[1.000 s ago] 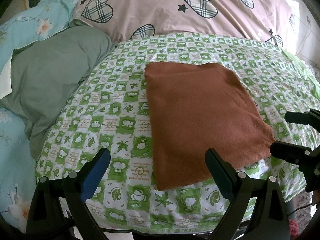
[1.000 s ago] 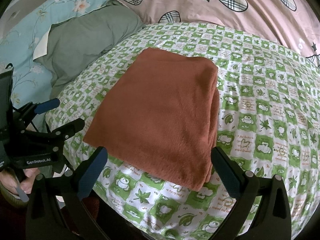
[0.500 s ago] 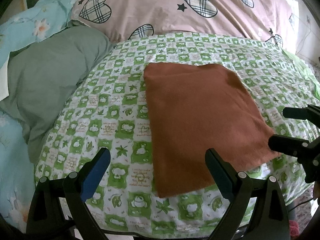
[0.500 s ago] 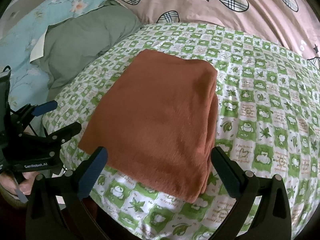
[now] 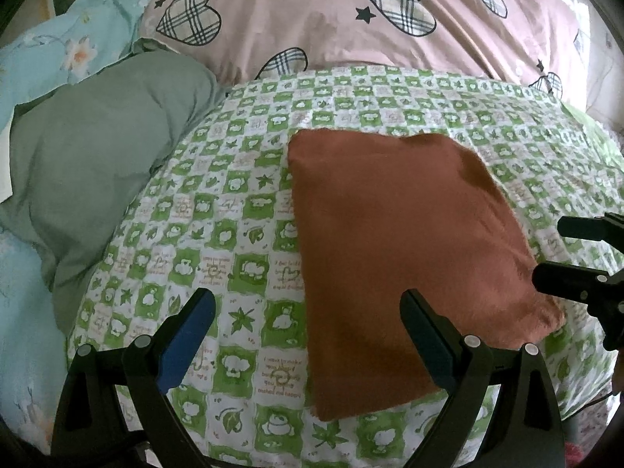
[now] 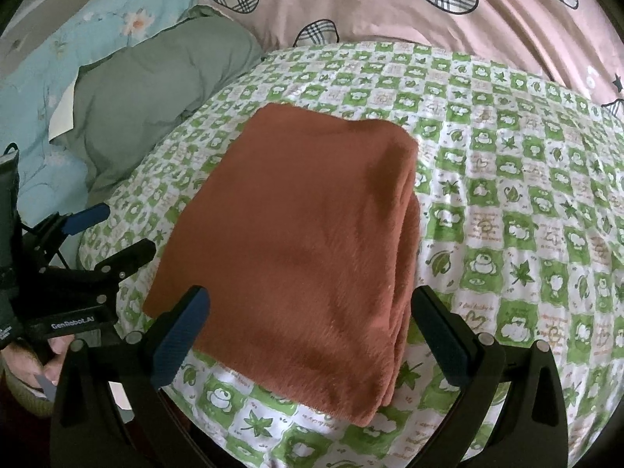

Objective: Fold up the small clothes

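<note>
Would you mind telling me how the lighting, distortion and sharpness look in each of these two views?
Left wrist view: strong fisheye bulge bends the green checked sheet, a blown-out bright patch sits at the upper right edge, and the rust-brown cloth is evenly lit and fairly sharp. Right wrist view: same barrel distortion with dark vignetted corners, soft daylight, only faint shading on the cloth near its stacked right edge.

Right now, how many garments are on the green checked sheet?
1. A folded rust-brown cloth lies flat mid-sheet, in front of both open grippers. Its right edge shows stacked layers, so I can't rule out more pieces folded inside.
</note>
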